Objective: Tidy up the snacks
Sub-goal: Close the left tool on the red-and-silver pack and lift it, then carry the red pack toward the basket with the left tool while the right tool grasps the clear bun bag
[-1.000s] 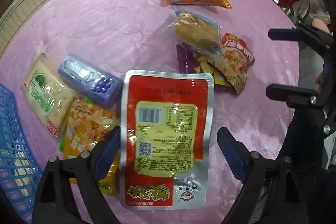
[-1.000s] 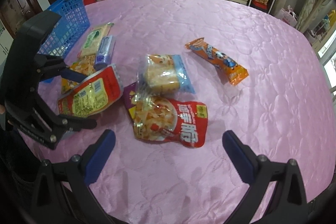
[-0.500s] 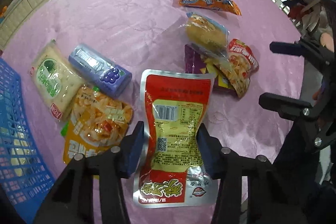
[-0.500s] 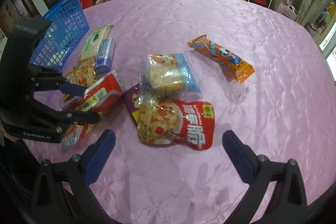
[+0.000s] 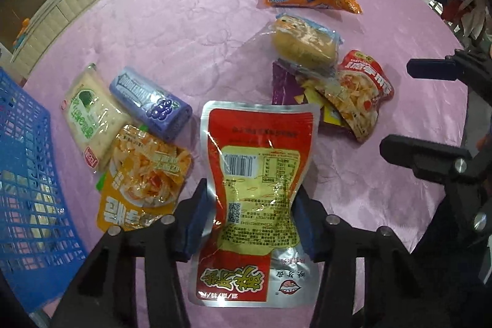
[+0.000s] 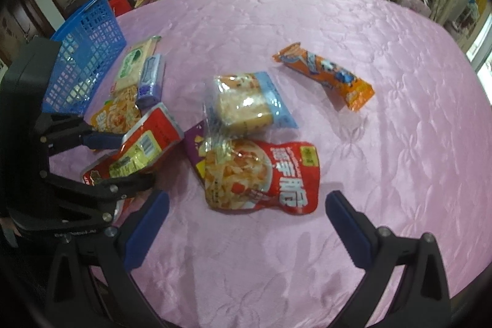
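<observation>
Left gripper (image 5: 250,217) has its blue pads pinched against both edges of a red and silver foil pouch (image 5: 258,189), which buckles at the waist where the jaws are closing on it. Right gripper (image 6: 246,223) hangs wide open with nothing between its fingers, above bare pink tablecloth (image 6: 384,143) just short of a red chip bag (image 6: 264,177).

Only the left wrist view shows the pouch's back label with barcode and the inside of the blue basket (image 5: 24,174) at the left edge. It also shows a grape candy pack (image 5: 150,103) lying between a green-labelled cracker pack (image 5: 89,116) and an orange chip bag (image 5: 138,177).

Only the right wrist view shows the pouch tilted, its far end off the cloth. A bread pack (image 6: 246,103) rests partly on the red chip bag and a purple packet (image 6: 195,146); an orange snack bar (image 6: 326,76) lies apart.
</observation>
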`<state>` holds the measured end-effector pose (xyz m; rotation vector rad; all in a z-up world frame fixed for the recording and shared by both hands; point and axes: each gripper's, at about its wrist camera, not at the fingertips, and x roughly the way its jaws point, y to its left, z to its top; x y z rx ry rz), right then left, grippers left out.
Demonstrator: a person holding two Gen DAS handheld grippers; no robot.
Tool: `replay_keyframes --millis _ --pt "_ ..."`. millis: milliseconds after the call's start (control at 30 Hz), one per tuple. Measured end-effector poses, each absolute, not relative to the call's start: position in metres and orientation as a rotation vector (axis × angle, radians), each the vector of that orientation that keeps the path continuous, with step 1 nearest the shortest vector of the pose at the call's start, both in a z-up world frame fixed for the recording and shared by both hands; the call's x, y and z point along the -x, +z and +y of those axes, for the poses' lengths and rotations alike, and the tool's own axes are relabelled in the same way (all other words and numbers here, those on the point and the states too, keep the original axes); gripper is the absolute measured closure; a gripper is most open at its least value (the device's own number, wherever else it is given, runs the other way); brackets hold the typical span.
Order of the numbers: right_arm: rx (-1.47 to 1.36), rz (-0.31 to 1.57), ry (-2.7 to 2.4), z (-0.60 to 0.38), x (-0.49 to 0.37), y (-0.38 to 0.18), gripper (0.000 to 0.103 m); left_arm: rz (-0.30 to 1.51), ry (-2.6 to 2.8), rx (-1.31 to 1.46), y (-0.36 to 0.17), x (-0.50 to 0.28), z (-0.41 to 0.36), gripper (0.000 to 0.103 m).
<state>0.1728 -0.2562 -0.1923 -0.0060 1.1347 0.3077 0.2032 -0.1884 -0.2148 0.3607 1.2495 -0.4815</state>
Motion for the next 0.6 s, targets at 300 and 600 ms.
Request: replay_keyframes --millis 300,600 --pt "0.0 1.091 0.312 -0.268 -0.168 -0.181 0.0 1.242 -0.48 -0.295 -0.218 -0.184 -0.191 0.071" --pt "0.031 1.073 0.346 -0.27 -0.175 -0.17 0.0 1.18 -0.476 -0.226 -0.197 -0.169 -0.169 0.07"
